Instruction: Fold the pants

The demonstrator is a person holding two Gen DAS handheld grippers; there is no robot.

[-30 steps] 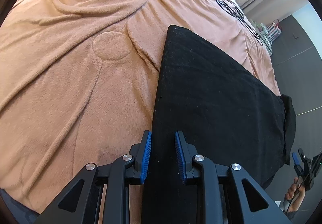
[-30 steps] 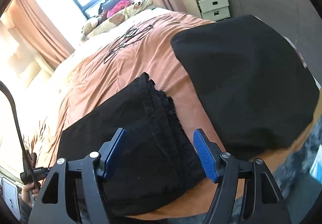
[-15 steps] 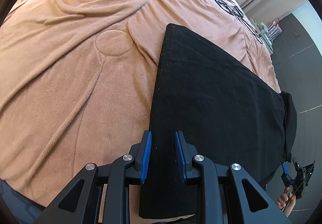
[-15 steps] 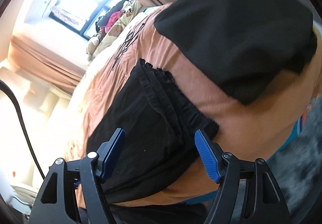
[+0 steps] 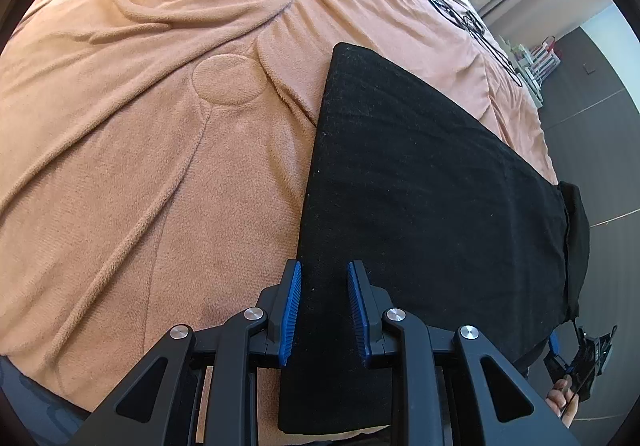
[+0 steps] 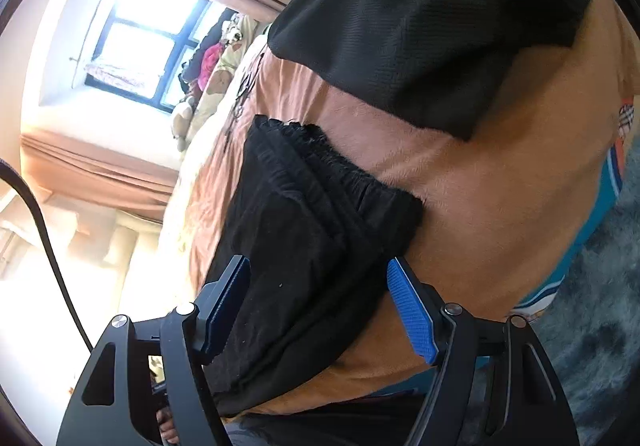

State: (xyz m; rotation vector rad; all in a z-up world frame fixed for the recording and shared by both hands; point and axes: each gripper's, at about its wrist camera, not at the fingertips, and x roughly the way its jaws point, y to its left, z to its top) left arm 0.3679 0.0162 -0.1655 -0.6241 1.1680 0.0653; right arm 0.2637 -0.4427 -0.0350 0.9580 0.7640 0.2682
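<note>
Two claws work over a pair of black fabric pants point(image 5: 420, 181) that lies flat along the near edge of a bed covered with a peach-coloured fleece blanket point(image 5: 160, 165). In the left wrist view the left claw point(image 5: 322, 302) points steeply down at the leg end, its blue ribbed pads point(image 5: 290, 306) a narrow gap apart with the pants' long edge showing between them; whether they pinch the cloth I cannot tell. In the right wrist view the right claw point(image 6: 320, 302) sits tilted over the gathered waistband end point(image 6: 320, 181), its blue pads wide apart on either side of the fabric and not pressing it. Just beyond the waistband, a second black garment point(image 6: 432, 17) lies on the blanket, apart from the pants. A bright window point(image 6: 148, 41) shows behind the bed.
</note>
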